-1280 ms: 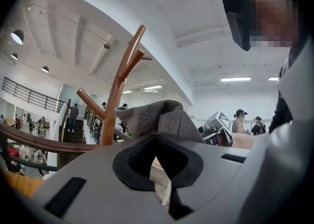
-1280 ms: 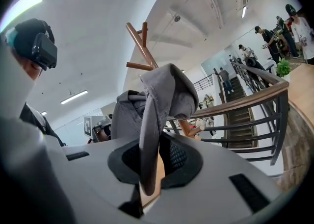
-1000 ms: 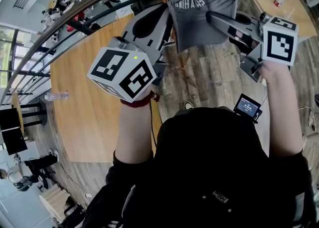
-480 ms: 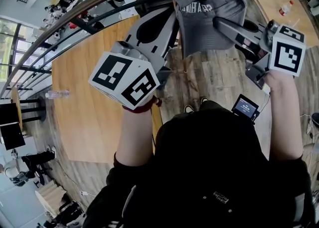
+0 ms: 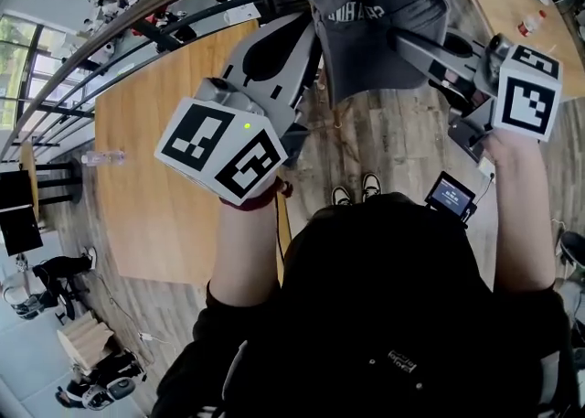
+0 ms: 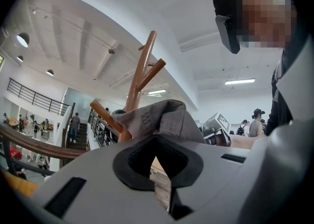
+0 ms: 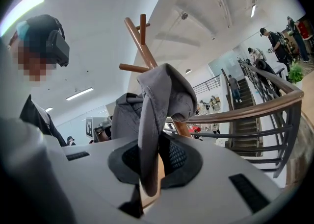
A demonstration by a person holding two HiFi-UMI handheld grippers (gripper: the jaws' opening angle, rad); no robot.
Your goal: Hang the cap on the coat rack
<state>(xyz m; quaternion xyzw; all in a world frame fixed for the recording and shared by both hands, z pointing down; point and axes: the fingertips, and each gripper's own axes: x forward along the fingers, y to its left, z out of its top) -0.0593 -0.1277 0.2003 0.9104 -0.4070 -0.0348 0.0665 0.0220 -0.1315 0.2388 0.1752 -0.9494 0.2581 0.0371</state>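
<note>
Clamped cap fabric tight in right gripper; pinched opposite edge in near-closed left gripper. Hung stretched between both, against a coat rack peg.

Bright, even indoor light; ceiling strip lights glow white in both gripper views, one strip flaring near the edge; windows wash out at the head view's left; heavy fisheye bending, dark vignetted corners; cap evenly lit, shadows soft.
</note>
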